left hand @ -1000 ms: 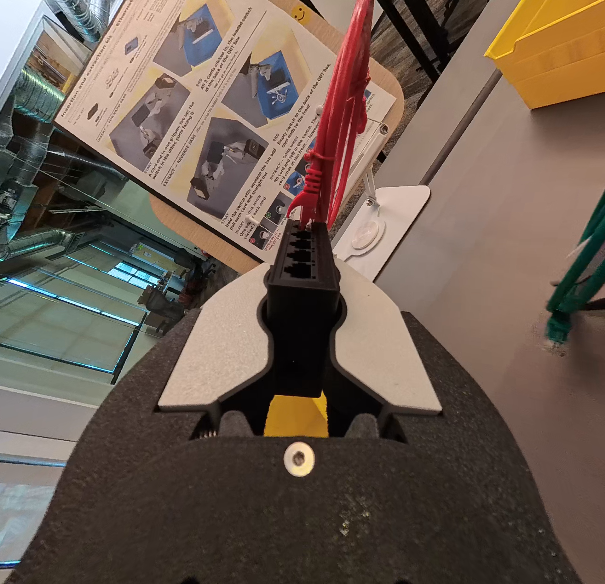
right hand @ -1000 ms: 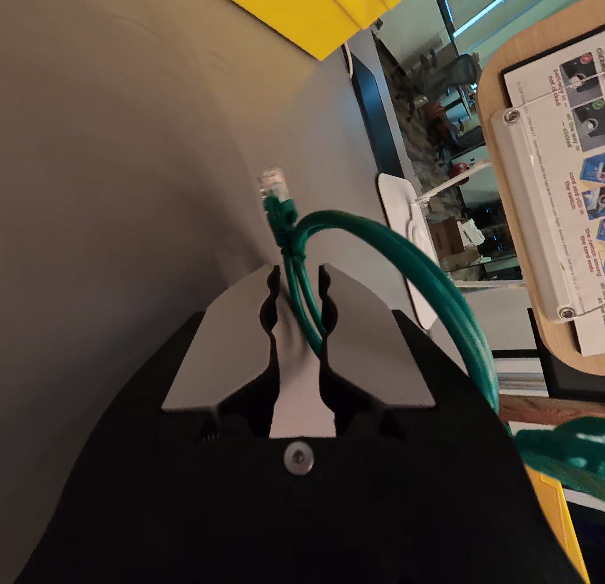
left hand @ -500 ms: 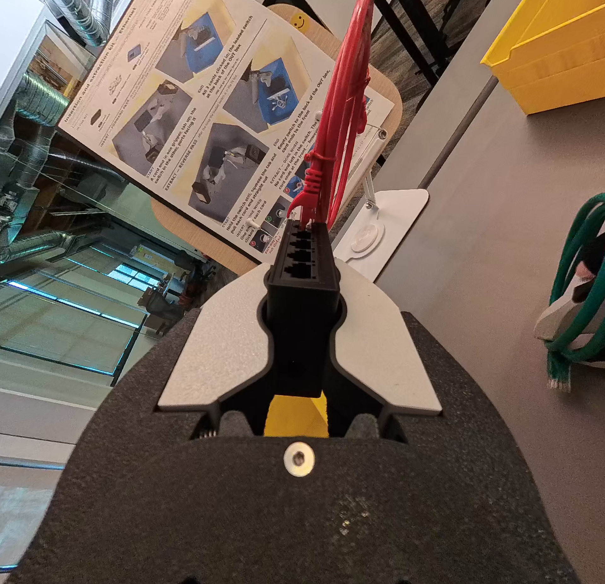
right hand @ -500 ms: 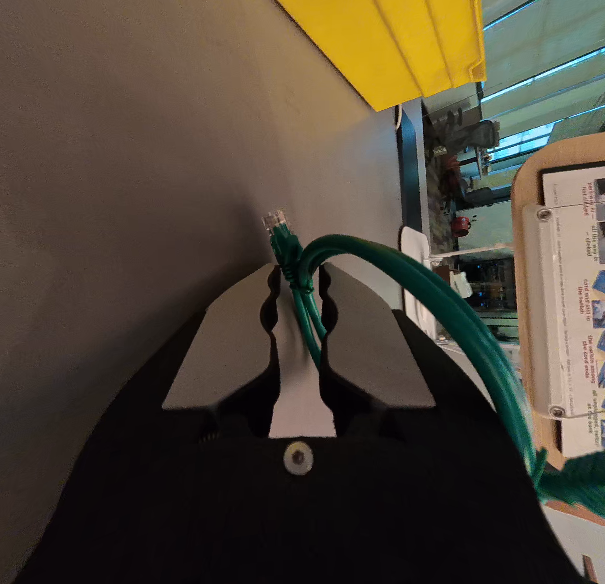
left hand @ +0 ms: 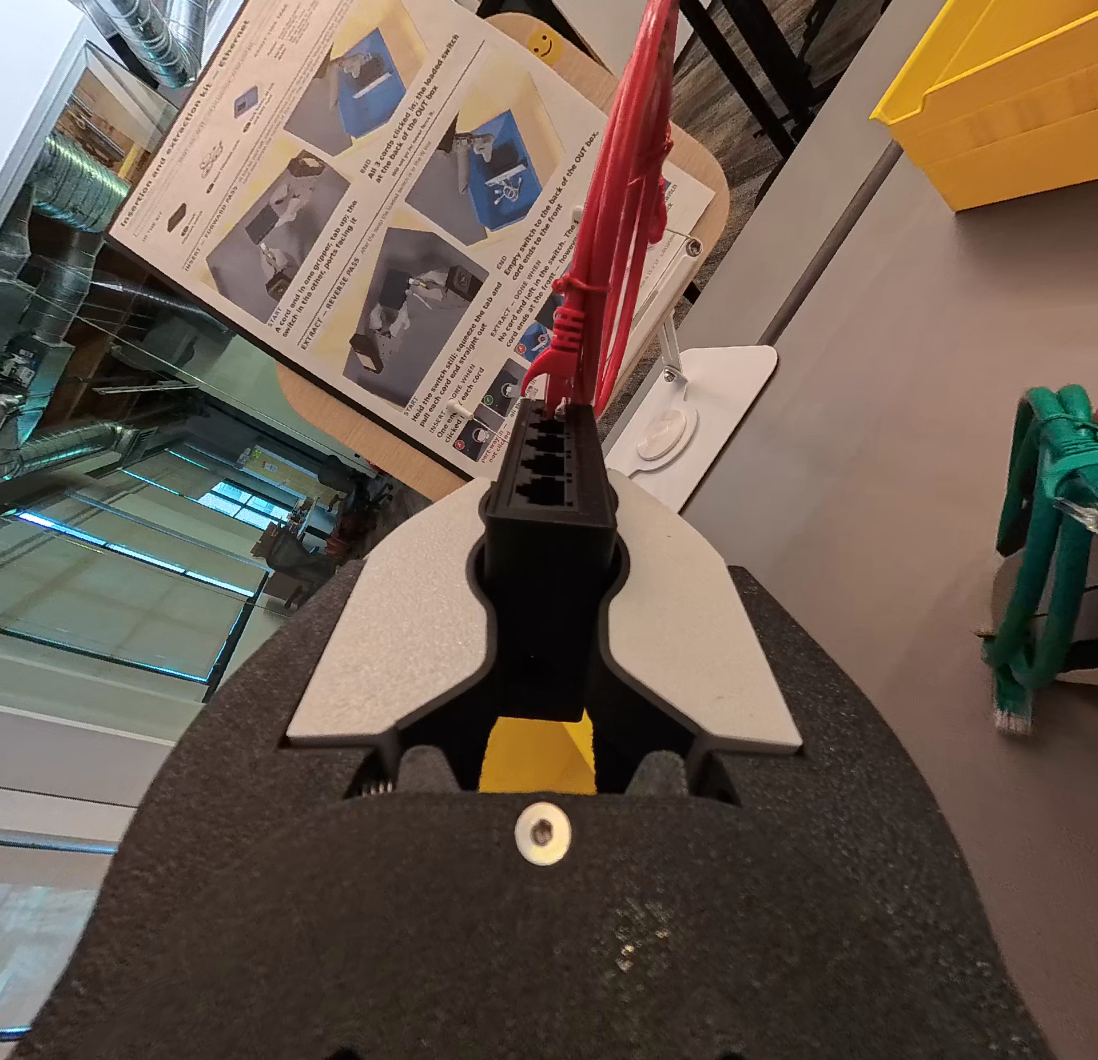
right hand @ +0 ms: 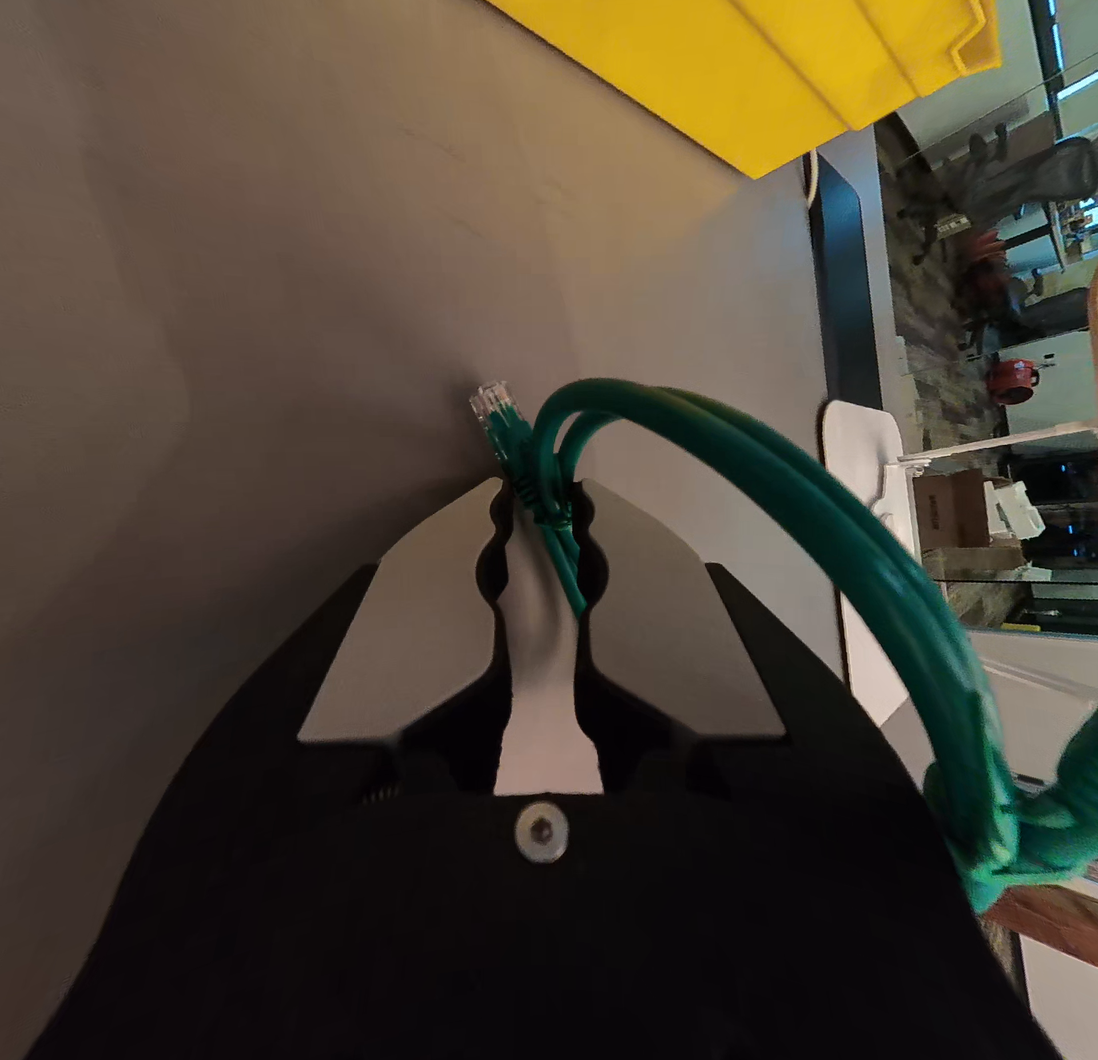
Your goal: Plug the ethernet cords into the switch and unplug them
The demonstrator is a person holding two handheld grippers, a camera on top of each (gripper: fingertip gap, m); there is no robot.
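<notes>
My left gripper [left hand: 549, 491] is shut on a black ethernet switch [left hand: 549, 532], held upright above the grey table with its row of ports facing me. A red ethernet cord [left hand: 630, 212] is plugged into the farthest port and loops upward. My right gripper [right hand: 538, 488] is shut on a green ethernet cord [right hand: 772, 485] just behind its clear plug [right hand: 496, 402], which points past the fingertips toward the table. The rest of the green cord arcs off to the right. The green cord [left hand: 1046, 556] and part of the right gripper show at the right edge of the left wrist view.
A yellow bin [left hand: 1010, 93] stands at the back right of the grey table [left hand: 861, 437]; it also shows in the right wrist view [right hand: 742, 51]. A wooden instruction board with a printed sheet [left hand: 368, 200] stands on a white base [left hand: 713, 390] behind the switch. Tip to tip, the grippers are about 20 cm apart.
The right gripper with the green cord has moved into the left wrist view from the right. In the right wrist view the scene has shifted, the board sliding out of frame. The left gripper stays nearly still.
</notes>
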